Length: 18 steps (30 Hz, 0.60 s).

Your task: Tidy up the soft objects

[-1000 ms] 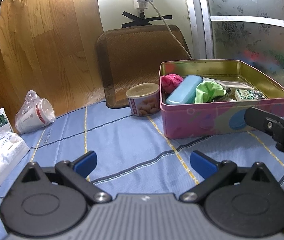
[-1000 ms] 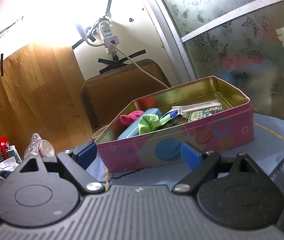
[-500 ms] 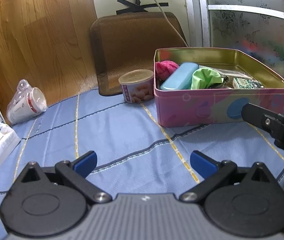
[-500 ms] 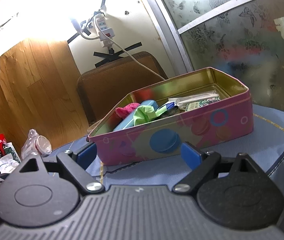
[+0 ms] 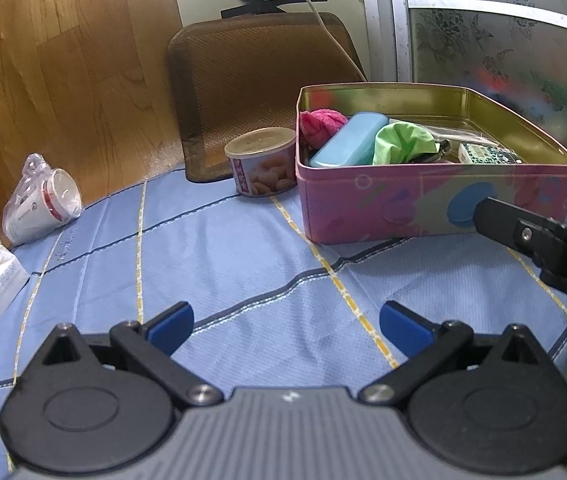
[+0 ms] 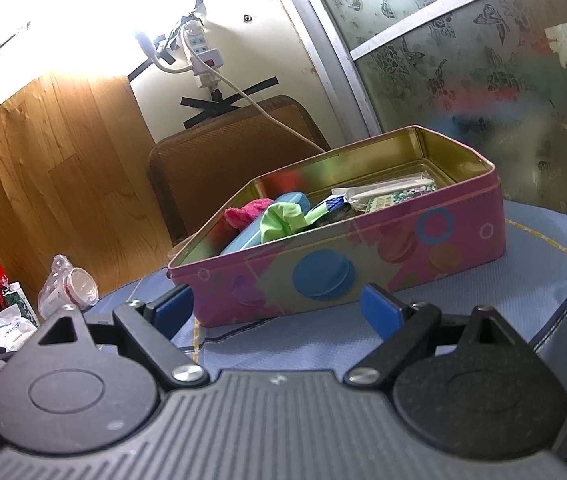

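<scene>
The bench point(image 5: 243, 264), under a blue cloth, carries the pink tin point(image 5: 403, 204) near its far right edge, already holding the pink cloth point(image 5: 321, 122) and green cloth point(image 5: 401, 142), presumably gathered there for tidiness. Both the left gripper point(image 5: 285, 322) and right gripper point(image 6: 277, 306) hang low before it, jaws apart and empty, likely ready for another pick.

The left gripper point(image 5: 285, 326) and right gripper point(image 6: 277, 310) are both hovering low with jaws spread wide, holding nothing.

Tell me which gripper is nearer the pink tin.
Right. The right gripper sits just short of the pink tin; the left gripper hangs farther back over the blue cloth.
</scene>
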{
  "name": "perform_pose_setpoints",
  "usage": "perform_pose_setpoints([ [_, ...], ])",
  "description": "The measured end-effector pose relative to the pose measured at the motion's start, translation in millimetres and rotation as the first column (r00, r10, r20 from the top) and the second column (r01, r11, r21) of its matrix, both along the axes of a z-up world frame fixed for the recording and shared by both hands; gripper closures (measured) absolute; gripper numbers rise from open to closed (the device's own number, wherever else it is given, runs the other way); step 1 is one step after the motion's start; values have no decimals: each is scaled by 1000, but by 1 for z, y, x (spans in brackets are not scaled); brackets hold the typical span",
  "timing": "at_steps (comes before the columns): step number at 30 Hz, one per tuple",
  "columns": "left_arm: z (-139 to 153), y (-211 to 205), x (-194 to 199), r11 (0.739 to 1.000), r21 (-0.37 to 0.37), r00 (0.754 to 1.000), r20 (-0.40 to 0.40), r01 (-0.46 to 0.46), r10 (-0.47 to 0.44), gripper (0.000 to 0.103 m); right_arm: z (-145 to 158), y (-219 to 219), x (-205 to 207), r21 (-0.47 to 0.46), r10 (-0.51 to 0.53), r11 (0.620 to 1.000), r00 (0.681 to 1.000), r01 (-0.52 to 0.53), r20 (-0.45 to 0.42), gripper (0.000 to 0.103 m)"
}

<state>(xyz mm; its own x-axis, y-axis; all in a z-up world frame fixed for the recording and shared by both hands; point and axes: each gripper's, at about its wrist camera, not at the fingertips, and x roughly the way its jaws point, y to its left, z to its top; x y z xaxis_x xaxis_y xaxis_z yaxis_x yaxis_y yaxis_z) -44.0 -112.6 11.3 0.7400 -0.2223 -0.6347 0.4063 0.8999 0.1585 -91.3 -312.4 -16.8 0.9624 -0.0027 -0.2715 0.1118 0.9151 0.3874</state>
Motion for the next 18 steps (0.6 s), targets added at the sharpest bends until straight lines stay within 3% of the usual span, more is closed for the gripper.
perform_pose_setpoints([
  [18,1,5,-2,998,-42,999,5,46,-46,0,-1,4,2,-17,0,1000,1000,0,-4,10],
])
